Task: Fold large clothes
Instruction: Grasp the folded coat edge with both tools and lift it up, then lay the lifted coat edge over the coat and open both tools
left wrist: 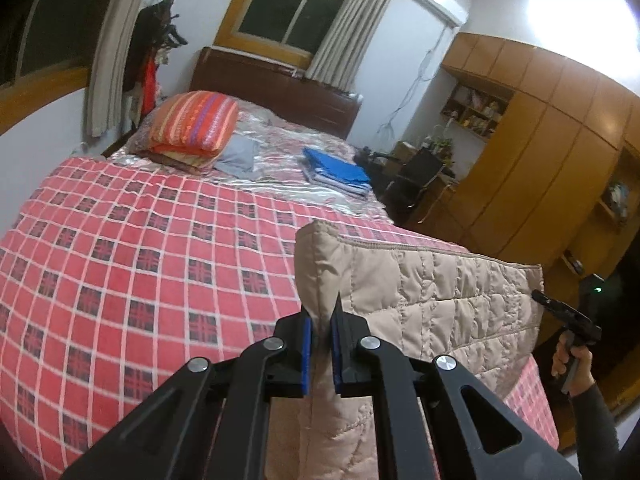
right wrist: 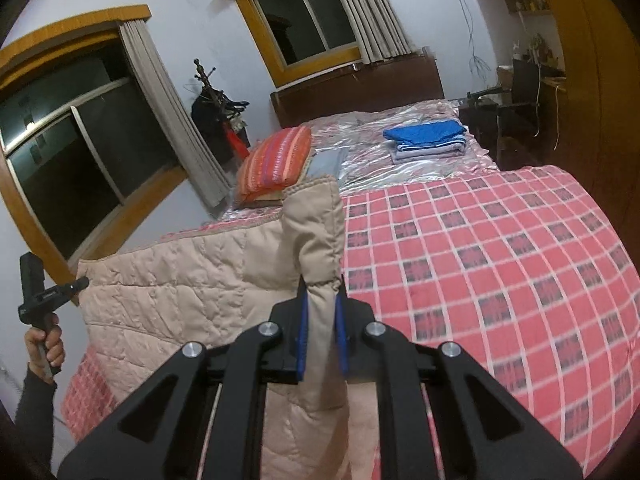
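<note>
I hold a beige quilted garment (left wrist: 432, 292) up in the air over the near end of the bed (left wrist: 132, 248), one corner in each of my grippers. My left gripper (left wrist: 322, 322) is clamped on the cloth at its left top corner: the blue pads (left wrist: 307, 352) press a bunched fold of fabric between them, and the corner stands up above the tips. My right gripper (right wrist: 322, 312) is clamped the same way on the other top corner, a thick roll of padded cloth squeezed between its blue pads (right wrist: 303, 340).

The garment (right wrist: 180, 280) is pale tan, puffy, stitched in a grid of squares and rows, with a ribbed, gathered band along the top edge. It looks soft and rather thick, with creases near each grip.

Its long axis runs side to side between my two grippers, roughly level, with the top edge stretched nearly straight and sagging only a little in the middle. The rest hangs downward from that edge, and the lower part falls below both views, so I cannot tell where it ends. The broad face of the cloth is turned toward me, across the foot of the bed.

The bed wears a red checked cover (right wrist: 500, 264); farther up lie a striped orange pillow (left wrist: 192, 124) and a folded blue stack (right wrist: 428, 140), well apart from my garment
</note>
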`<state>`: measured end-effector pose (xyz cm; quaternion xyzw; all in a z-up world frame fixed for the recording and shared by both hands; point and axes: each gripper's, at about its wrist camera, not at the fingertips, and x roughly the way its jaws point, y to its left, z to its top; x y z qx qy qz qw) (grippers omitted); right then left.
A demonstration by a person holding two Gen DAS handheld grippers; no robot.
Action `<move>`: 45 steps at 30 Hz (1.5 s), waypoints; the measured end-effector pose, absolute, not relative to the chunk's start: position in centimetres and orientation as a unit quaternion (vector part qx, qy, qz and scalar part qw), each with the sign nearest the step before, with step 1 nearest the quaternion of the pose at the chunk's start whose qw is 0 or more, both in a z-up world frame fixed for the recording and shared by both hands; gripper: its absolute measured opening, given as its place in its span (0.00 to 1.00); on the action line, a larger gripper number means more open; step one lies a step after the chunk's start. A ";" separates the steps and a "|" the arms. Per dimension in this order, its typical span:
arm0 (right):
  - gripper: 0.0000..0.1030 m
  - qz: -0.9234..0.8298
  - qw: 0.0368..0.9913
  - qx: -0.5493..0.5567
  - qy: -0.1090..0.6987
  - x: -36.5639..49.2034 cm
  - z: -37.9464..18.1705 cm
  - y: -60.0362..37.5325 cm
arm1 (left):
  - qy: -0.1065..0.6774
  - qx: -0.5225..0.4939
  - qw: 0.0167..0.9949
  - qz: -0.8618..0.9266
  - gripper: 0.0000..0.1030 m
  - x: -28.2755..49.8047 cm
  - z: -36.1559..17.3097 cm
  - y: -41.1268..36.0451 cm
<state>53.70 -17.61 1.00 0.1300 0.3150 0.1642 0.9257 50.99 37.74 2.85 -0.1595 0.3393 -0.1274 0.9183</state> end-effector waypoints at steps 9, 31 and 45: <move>0.10 0.134 0.915 0.115 0.363 61.6 -5.1 -15.8 | 0.406 -0.184 0.890 -0.093 0.07 58.4 -4.4 38.7; 0.11 0.101 0.837 0.165 0.512 68.2 -17.9 -16.4 | 0.515 -0.265 0.812 -0.075 0.08 63.9 -17.9 41.4; 0.31 0.167 0.817 0.185 0.521 63.8 -13.5 -14.9 | 0.481 -0.307 0.805 -0.164 0.56 59.1 -12.3 39.3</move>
